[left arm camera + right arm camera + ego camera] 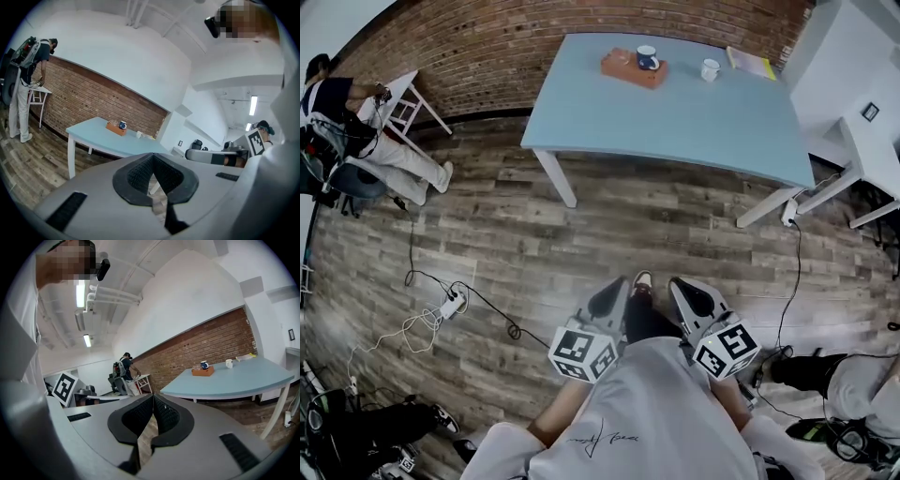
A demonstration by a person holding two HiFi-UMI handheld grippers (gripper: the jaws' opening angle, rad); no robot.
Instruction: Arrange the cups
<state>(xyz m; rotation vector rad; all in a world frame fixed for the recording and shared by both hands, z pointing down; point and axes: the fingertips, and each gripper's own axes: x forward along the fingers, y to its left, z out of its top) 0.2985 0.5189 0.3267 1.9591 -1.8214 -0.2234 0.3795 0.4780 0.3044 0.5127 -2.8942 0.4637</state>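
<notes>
A: Progress on cups?
B: None yet. Blue cup (647,58) on tray (628,68), white cup (710,69) to its right, far desk (694,127). Left gripper (611,298), right gripper (692,300): fingers together, empty, near person.

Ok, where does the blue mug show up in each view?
Head view: blue mug top centre, on the light blue table.
Left gripper view: mug just left of centre.
Right gripper view: mug right of centre.
Shared landmark: the brown tray under it, white cup to its right.
</notes>
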